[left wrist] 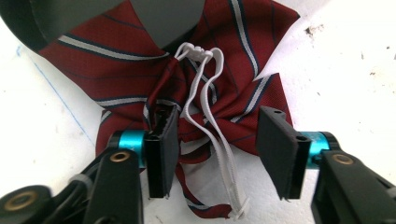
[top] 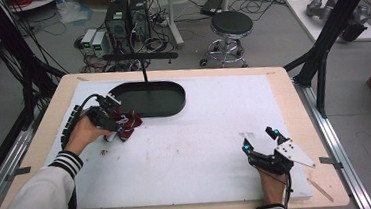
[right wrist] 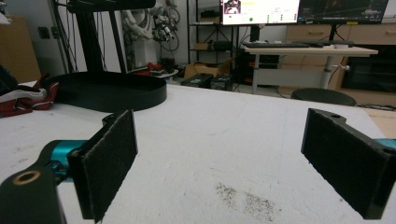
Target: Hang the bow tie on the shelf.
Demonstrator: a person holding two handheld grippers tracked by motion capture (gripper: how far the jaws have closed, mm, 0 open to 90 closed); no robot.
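- My right gripper rests near the table's near right corner, jaws spread wide with nothing between them; the bow tie lies well apart, toward the far left.
- My left gripper, the nearer tool by far, is at the bow tie, just in front of the black tray toward the far left edge.
- The left gripper view shows what the high view hides: the jaws stand apart, straddling the tie's knot and white elastic loop; one pad touches fabric, nothing is clamped yet.
- The wings spread roughly across the line between the jaws, so I judge closing would pinch the knot.
- The right gripper view shows the tie beside the tray's left end.
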